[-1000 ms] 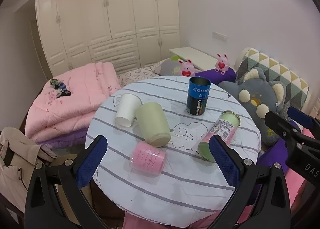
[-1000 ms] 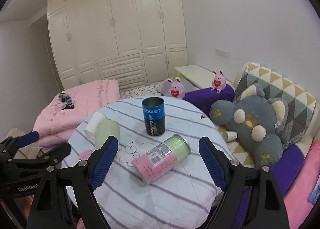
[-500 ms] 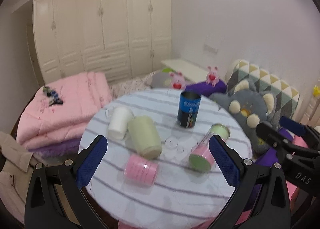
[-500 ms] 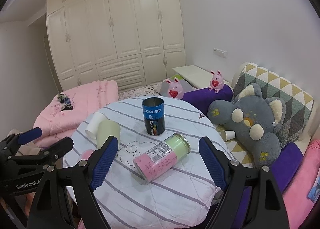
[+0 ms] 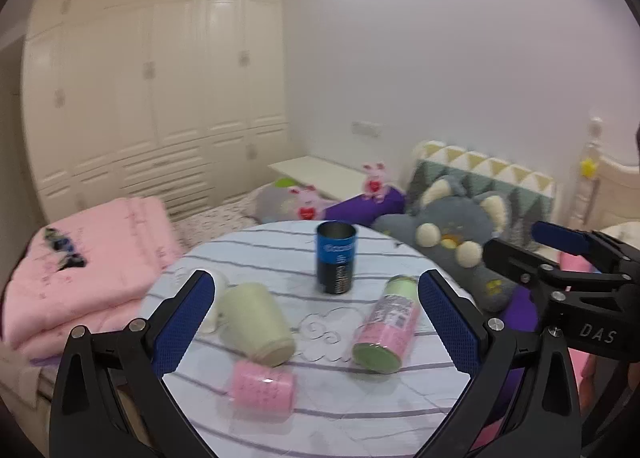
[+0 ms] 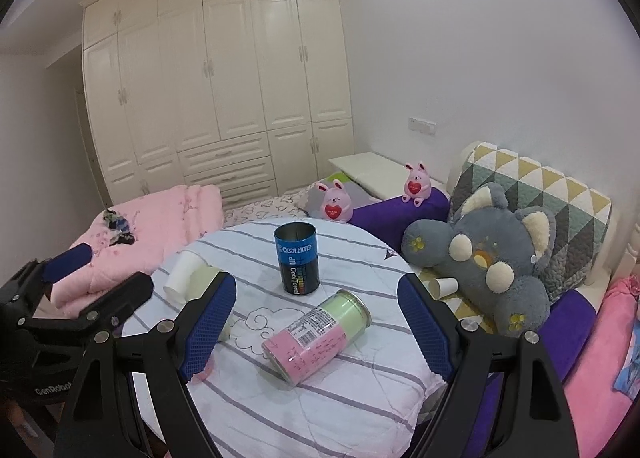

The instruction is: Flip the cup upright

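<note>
A round table (image 5: pixel 352 414) with a striped white cloth holds several cups. A pink and green cylinder cup (image 5: pixel 387 325) lies on its side; it also shows in the right wrist view (image 6: pixel 320 334). A pale green cup (image 5: pixel 256 324), a white cup (image 6: pixel 182 272) and a small pink cup (image 5: pixel 262 384) also lie on their sides. A blue can (image 5: pixel 336 258) stands upright, also in the right wrist view (image 6: pixel 297 258). My left gripper (image 5: pixel 316 322) is open and empty above the near table edge. My right gripper (image 6: pixel 316 326) is open and empty, straddling the pink and green cup from above.
A grey plush bear (image 6: pixel 484 258) and a patterned pillow (image 6: pixel 540 193) lie right of the table. A folded pink quilt (image 5: pixel 84 270) lies on the left. White wardrobes (image 6: pixel 216 89) fill the back wall. Two pink toy rabbits (image 6: pixel 334 201) sit behind the table.
The left gripper has lifted and tilted upward, so the table sits lower in its view. The right gripper has moved slightly closer to the pink and green cup. No cup has moved.
</note>
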